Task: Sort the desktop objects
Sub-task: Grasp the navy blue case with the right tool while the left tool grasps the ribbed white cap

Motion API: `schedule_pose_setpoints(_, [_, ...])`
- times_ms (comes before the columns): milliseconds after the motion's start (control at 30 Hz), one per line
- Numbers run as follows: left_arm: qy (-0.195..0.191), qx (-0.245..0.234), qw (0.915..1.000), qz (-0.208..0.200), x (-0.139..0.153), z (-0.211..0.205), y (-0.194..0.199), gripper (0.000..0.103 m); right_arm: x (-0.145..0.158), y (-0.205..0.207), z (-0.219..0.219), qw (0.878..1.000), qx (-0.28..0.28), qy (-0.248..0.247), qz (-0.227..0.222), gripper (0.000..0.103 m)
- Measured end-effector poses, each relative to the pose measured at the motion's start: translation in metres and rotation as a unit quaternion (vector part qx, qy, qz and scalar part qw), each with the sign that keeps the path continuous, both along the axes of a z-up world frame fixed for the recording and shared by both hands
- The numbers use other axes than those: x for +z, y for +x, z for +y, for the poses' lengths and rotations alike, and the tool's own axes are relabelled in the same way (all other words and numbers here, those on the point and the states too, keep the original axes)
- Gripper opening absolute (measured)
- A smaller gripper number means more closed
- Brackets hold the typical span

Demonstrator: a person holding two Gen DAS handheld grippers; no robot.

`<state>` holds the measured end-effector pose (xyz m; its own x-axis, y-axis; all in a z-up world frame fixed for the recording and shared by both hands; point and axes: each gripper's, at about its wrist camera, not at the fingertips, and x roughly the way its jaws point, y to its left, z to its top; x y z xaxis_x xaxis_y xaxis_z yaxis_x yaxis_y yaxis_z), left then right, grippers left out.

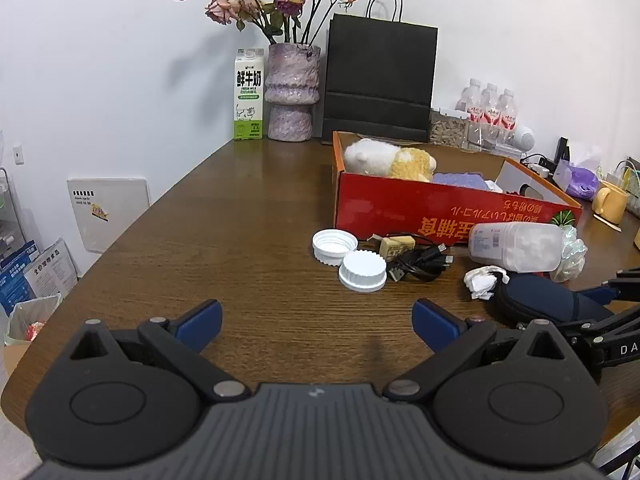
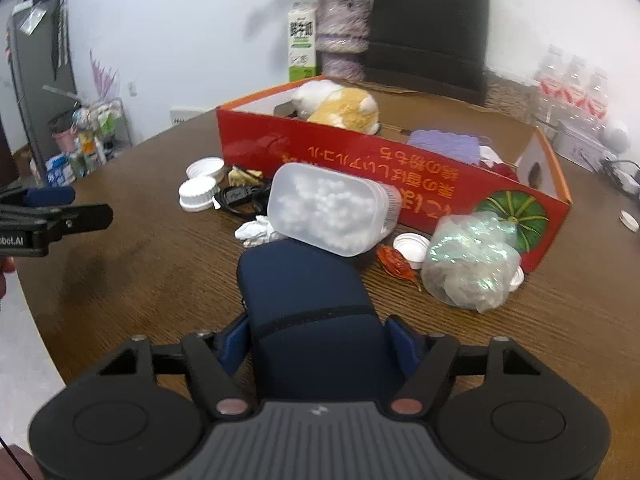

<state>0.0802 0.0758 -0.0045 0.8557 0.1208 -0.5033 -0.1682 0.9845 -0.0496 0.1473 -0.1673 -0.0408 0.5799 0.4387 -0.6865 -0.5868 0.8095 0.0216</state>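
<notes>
My right gripper [image 2: 318, 336] is shut on a dark blue zip case [image 2: 304, 292] that lies on the wooden table, a blue pad against each side. Just beyond the case a translucent tub of white balls [image 2: 328, 208] lies on its side, with a crumpled tissue [image 2: 256, 232] to its left. A red cardboard box [image 2: 360, 160] holds a plush toy [image 2: 340, 106]. My left gripper [image 1: 316, 320] is open over bare wood, short of two white lids [image 1: 362, 270] and a black cable [image 1: 420, 264]. In the left wrist view the case [image 1: 548, 300] sits at the right.
A crumpled plastic bag [image 2: 468, 264], a red wrapper [image 2: 396, 264] and another white lid [image 2: 412, 248] lie by the box's near right corner. A milk carton [image 1: 248, 96], a flower vase [image 1: 292, 92] and a black paper bag [image 1: 378, 80] stand against the back wall.
</notes>
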Motion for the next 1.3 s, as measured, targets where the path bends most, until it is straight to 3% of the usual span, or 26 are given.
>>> schedule_pose_setpoints(300, [-0.003, -0.003, 1.0000, 0.002, 0.004, -0.007, 0.002, 0.103, 0.005, -0.026, -0.026, 0.999, -0.035, 0.034, -0.006, 0.063])
schedule_pose_setpoints(600, [0.000, -0.018, 0.9998, 0.002, 0.008, -0.026, 0.005, 0.103, 0.019, -0.046, -0.059, 0.994, -0.090, 0.053, -0.044, 0.062])
schedule_pose_setpoints(1033, [0.000, -0.002, 0.9997, 0.024, 0.004, -0.034, 0.045, 0.103, 0.032, -0.030, -0.093, 0.982, -0.148, 0.077, -0.085, 0.062])
schedule_pose_setpoints(1133, [0.000, 0.005, 0.9993, 0.036, -0.002, -0.032, 0.059, 0.100, 0.029, -0.021, -0.099, 0.980, -0.161, 0.079, -0.082, 0.062])
schedule_pose_setpoints(1300, [0.013, 0.021, 0.9985, 0.048, -0.011, -0.032, 0.082, 0.085, 0.024, -0.009, -0.103, 0.979, -0.168, 0.077, -0.080, 0.062])
